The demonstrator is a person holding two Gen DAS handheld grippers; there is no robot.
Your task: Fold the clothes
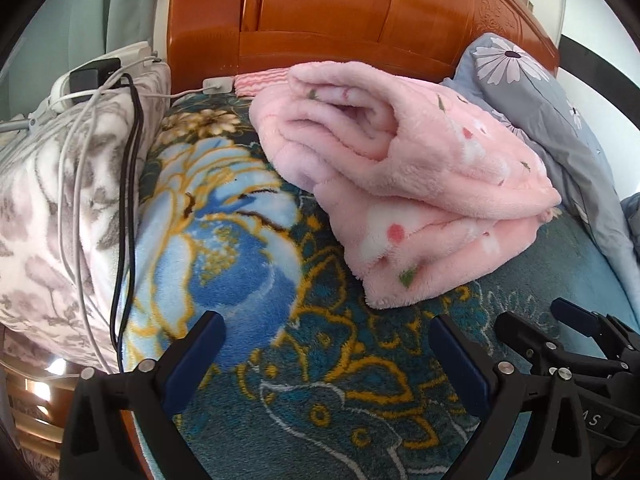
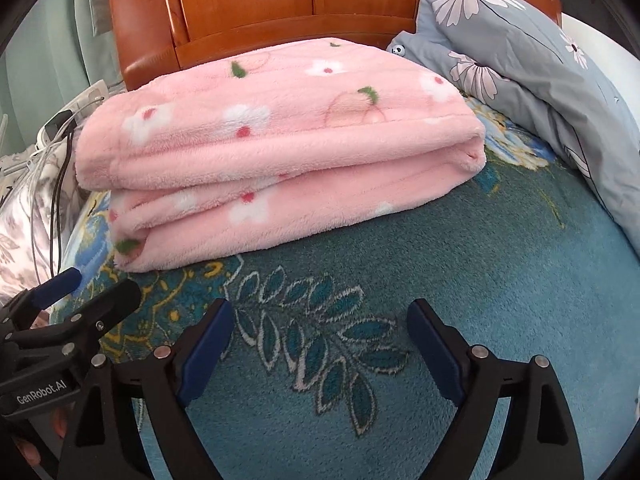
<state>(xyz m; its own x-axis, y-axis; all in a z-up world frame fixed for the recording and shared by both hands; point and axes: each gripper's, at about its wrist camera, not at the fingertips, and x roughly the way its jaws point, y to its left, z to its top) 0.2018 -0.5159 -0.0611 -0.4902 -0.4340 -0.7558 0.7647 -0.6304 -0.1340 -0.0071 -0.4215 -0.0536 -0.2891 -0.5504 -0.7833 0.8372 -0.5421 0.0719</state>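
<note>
Pink fleece garment (image 2: 276,152), printed with white flowers, lies folded in thick layers on the teal floral bedspread (image 2: 460,280), in front of the wooden headboard (image 2: 248,4). We hold our left gripper (image 1: 328,336) and right gripper (image 2: 320,320) just short of its near edge, both spread wide and holding nothing. A grey flowered pillow (image 2: 520,48) rests right of the garment; cables (image 1: 124,168) drape over bedding to its left.
</note>
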